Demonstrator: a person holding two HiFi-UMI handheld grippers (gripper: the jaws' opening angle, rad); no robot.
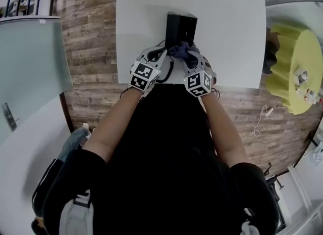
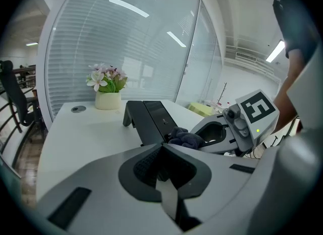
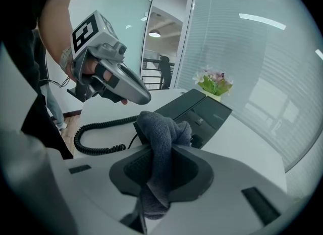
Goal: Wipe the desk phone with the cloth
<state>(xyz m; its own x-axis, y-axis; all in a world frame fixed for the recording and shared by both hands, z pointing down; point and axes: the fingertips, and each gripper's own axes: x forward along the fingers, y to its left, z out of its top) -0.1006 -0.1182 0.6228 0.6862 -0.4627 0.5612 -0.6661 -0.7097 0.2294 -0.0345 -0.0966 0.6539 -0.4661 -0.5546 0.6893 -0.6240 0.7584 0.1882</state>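
Head view: a white surface (image 1: pixel 227 27) carries a black desk phone (image 1: pixel 180 27) at 12 o'clock. The left tongs (image 1: pixel 162 53) and right tongs (image 1: pixel 184 56) both reach toward the phone's near edge. A dark grey cloth (image 1: pixel 179 50) is bunched at the tip of the right tongs, right at that edge. The left tongs lie just beside it, at its 9 o'clock.

Left gripper view: these tongs are pressed together with nothing between them. The phone sits just beyond their tip at 12 o'clock. The cloth and the right tongs are at 2 o'clock.

Right gripper view: these tongs are clamped on the cloth, which rises in a wad from between them. The wad covers the phone's near corner, and the phone stretches away toward 1 o'clock. A coiled cord (image 3: pixel 96 133) lies on the surface at 9 o'clock. The left tongs hover at 10 o'clock.
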